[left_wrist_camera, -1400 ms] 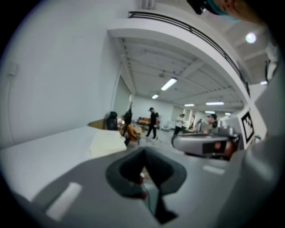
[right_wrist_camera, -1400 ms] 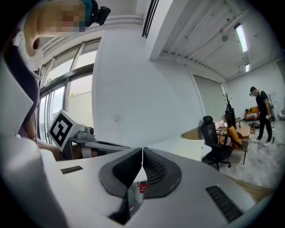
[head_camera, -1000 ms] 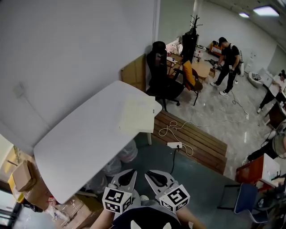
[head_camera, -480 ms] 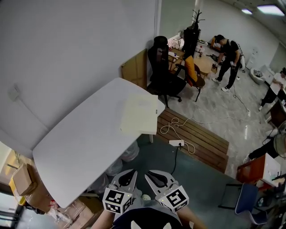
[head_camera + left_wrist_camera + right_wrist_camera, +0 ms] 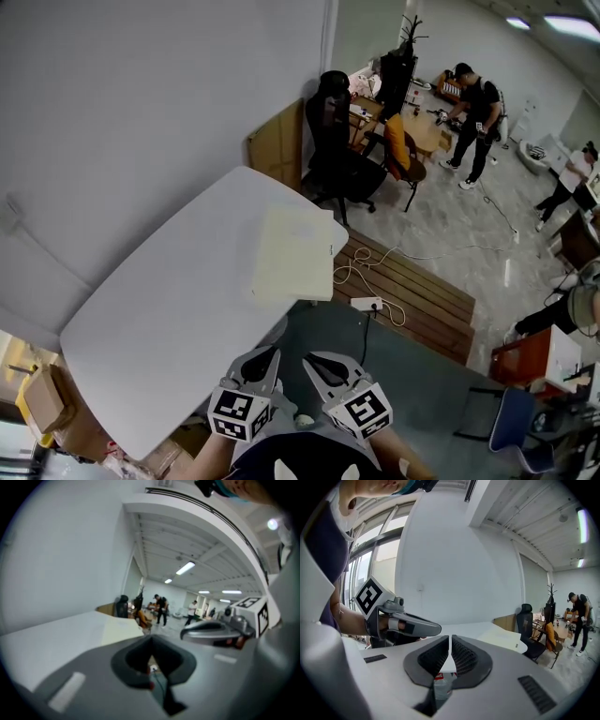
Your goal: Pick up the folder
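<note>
A pale cream folder (image 5: 292, 254) lies flat near the right end of the white table (image 5: 169, 319), one corner hanging over the edge. Both grippers are low in the head view, side by side, short of the table. My left gripper (image 5: 265, 353) is shut and empty; my right gripper (image 5: 314, 360) is shut and empty too. The left gripper view shows the folder (image 5: 120, 629) ahead on the table, past the closed jaws. The right gripper view has the folder (image 5: 502, 633) ahead to the right, and the left gripper (image 5: 433, 629) crossing on the left.
A black office chair (image 5: 336, 150) stands beyond the table's far end. A power strip (image 5: 367, 304) and cables lie on a wooden floor panel (image 5: 412, 295) to the right. Cardboard boxes (image 5: 42, 398) sit left under the table. People stand farther back in the room.
The view has shifted forward: the table and folder now sit closer and lower in the head view. Both grippers stay shut and side by side.
</note>
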Motion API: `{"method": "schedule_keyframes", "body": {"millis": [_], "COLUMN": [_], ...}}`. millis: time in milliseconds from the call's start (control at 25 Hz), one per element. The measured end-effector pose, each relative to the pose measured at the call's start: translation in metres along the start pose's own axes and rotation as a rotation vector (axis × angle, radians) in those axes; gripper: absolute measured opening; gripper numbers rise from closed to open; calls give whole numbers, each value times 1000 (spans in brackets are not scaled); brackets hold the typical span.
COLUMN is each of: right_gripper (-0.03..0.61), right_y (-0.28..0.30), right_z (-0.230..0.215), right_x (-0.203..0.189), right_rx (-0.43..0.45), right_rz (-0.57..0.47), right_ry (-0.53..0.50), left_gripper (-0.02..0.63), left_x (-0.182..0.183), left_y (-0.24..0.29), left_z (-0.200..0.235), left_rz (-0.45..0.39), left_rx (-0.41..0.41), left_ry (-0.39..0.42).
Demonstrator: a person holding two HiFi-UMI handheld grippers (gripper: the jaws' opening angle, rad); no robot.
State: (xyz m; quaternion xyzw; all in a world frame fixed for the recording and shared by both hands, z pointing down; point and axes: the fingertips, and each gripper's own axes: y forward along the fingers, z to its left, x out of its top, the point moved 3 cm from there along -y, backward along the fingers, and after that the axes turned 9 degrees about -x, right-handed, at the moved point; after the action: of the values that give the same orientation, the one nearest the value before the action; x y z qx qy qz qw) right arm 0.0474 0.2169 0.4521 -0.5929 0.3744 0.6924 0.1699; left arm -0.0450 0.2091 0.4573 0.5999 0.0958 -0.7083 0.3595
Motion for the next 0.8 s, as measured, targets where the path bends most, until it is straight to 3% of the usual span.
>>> {"method": "schedule_keyframes", "body": {"millis": [800], "right_gripper": [12], "right_y": [94], "right_z": [-35], "right_x": [8], "right_rx": [-94], "right_rz": [98], "right_ry": [103], "left_gripper": [5], "left_x": [19], "left_y": [58], "left_z": [88], "left_rz": [79], "left_rx": [-150], "left_ry": [10]}}
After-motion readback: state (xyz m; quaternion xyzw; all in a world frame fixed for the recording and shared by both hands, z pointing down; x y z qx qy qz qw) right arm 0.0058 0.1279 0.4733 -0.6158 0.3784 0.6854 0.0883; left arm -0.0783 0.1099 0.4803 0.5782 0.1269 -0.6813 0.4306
